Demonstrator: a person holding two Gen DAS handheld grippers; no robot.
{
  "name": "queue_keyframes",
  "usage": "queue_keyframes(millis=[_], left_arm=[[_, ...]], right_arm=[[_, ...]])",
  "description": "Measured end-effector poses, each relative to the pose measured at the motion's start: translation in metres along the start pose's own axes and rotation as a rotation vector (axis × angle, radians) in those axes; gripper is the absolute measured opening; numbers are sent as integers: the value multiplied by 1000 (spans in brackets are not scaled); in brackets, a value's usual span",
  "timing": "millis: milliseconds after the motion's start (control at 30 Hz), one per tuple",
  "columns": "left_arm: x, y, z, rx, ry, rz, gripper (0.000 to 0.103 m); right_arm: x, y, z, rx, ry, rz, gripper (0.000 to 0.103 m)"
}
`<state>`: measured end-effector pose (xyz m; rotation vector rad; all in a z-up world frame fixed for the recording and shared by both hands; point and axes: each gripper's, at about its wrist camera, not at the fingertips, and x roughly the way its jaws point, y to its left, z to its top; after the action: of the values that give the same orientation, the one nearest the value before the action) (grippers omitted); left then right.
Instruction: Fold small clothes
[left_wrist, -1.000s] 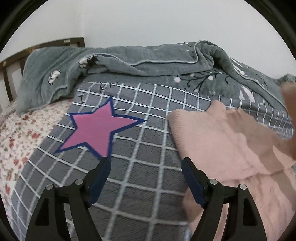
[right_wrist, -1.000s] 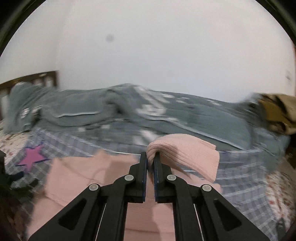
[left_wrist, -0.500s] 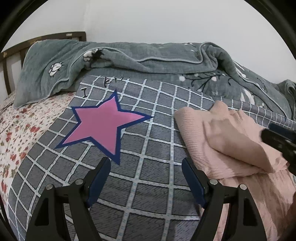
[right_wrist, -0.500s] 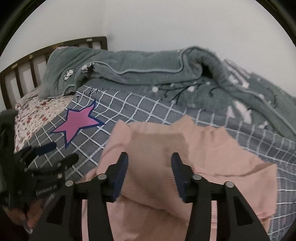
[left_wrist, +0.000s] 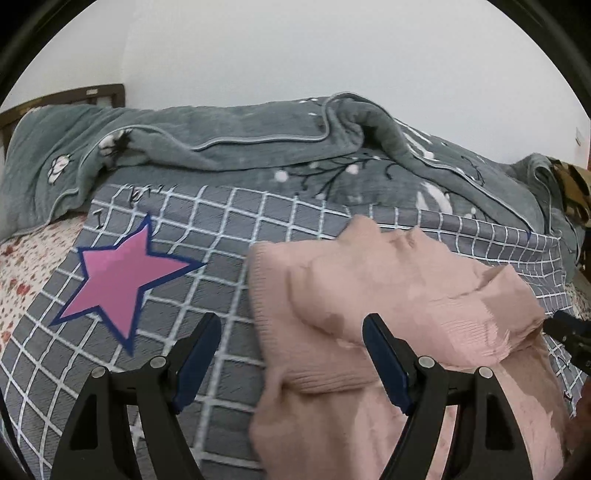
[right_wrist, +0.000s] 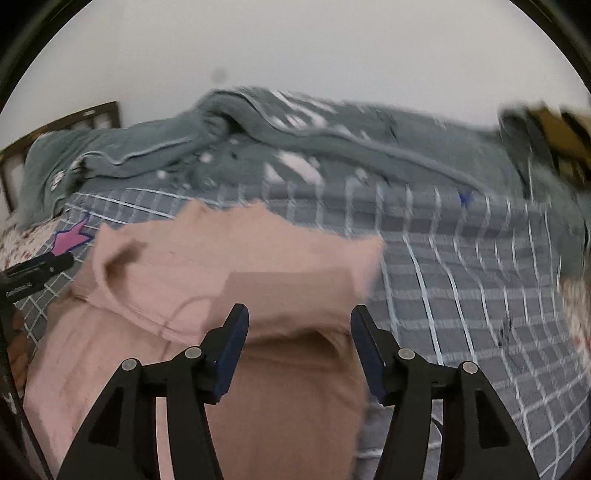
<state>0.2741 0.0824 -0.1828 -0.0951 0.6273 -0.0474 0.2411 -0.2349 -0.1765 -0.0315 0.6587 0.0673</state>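
Below the right gripper (right_wrist: 299, 341) — jaws opening — pink garment (right_wrist: 221, 266) blurs, perhaps folded.

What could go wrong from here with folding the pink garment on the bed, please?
1. The folded-over flap of the pink garment lies loose and puffed; with the right gripper opening and nothing pinched, the flap may spring back or slide.
2. The fold looks uneven and wrinkled, so later folds could come out crooked.
3. The left gripper is open above the garment's left edge; closing there may also catch the checked sheet.
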Motion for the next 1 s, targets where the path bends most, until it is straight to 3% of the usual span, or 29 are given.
queue_keyframes(millis=[133,333,500,600,700,1000], left_arm=[[1,-10,8,-24,-3,-18,78],[8,-22,11,-77,23,-65,78],[15,-40,9,-71,61,-118,78],[21,-53,7,-46,81,-119,79],[27,-59,5,-39,105,-107,80],[39,-49,3,-102,151,-90,80]], right_arm=[[11,-22,-3,50,62,20,57],[40,-19,-3,-3,166,-8,56],[41,-32,0,36,131,-66,46],[37,-48,1,87,98,-102,46],[36,-61,0,145,103,-82,46],[25,-59,-6,108,84,-131,46]])
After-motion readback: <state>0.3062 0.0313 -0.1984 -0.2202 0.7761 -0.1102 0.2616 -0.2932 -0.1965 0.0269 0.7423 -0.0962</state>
